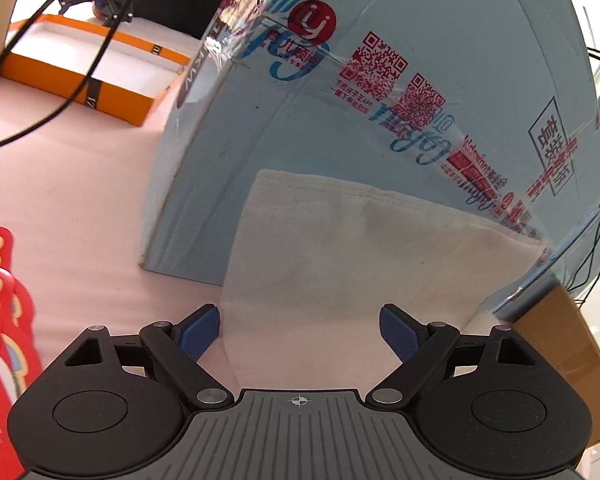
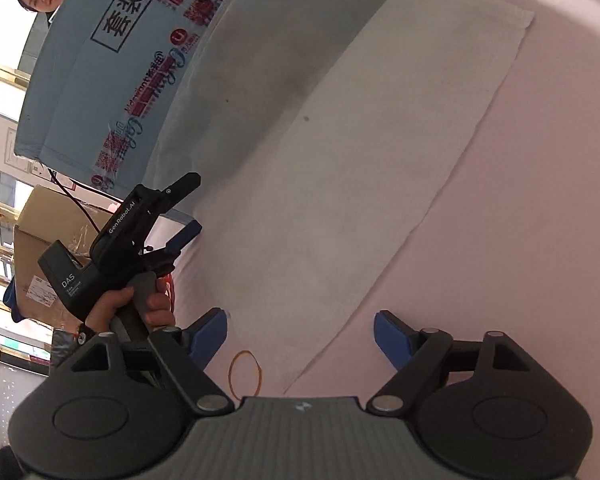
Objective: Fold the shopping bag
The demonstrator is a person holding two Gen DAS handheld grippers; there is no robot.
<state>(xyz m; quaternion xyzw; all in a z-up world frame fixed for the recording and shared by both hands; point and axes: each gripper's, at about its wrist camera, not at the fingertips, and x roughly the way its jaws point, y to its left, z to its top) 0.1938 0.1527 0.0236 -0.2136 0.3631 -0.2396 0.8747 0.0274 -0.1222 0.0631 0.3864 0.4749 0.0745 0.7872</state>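
We see the cloth bag [image 2: 340,152] lying flat as a long folded strip on the pink table [image 2: 540,200], its far end against the blue box [image 1: 380,140] at twelve o'clock. Our left gripper [image 1: 300,328] and right gripper [image 2: 300,334] both stand spread apart, holding nothing. A rubber band [image 2: 245,374] lies at six o'clock.
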